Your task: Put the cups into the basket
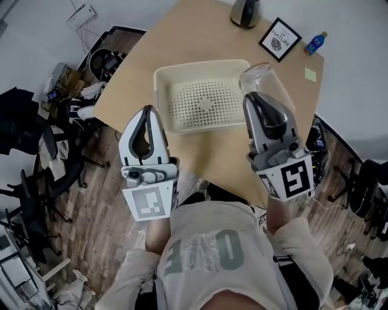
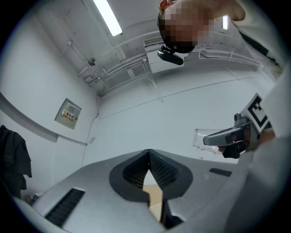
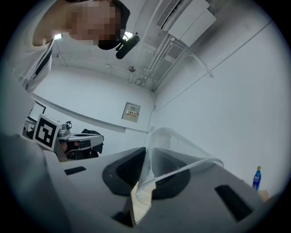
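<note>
One clear cup, rim pinched in the right gripper jaws.
Likely light, thin, slippery, crushable; basket ahead of them; left gripper jaws closed, empty.

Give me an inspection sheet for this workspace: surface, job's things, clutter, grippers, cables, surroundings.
Surface: tan table.
Job's things: cream perforated basket, nothing in it; clear cup held over its right edge.
Clutter: framed picture, blue bottle, sticky note, metallic vessel along the far side.
Grippers: left hand-held gripper shut, empty; right hand-held gripper shut on the clear cup.
Cables: tangle on the floor, left.
Surroundings: wood floor, office chairs.
</note>
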Tool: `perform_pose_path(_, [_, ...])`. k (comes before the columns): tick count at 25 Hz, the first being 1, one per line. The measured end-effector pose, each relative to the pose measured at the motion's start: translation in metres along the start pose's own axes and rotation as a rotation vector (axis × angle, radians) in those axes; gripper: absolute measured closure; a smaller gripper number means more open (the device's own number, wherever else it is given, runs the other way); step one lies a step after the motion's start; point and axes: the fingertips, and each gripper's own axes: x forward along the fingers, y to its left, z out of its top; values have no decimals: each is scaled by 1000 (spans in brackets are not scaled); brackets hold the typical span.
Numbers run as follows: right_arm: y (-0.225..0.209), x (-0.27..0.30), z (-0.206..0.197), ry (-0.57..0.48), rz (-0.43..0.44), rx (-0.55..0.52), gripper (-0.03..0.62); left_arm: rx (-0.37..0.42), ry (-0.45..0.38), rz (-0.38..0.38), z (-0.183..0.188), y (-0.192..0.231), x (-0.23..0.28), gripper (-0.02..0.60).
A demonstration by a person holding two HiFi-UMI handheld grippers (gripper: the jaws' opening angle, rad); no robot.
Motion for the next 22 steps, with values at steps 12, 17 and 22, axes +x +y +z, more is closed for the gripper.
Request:
perform_pose_path(12, [-29, 4, -43, 130, 5, -48, 569, -8, -22, -68, -5, -23, 62, 577])
perform_pose_path(17, [-28, 29, -50, 228, 30, -139, 569, 22, 18, -113, -37, -17, 81, 576])
perform_pose_path(22, [-12, 64, -79, 372, 150, -394, 569, -5, 29, -112, -61, 12, 79, 577])
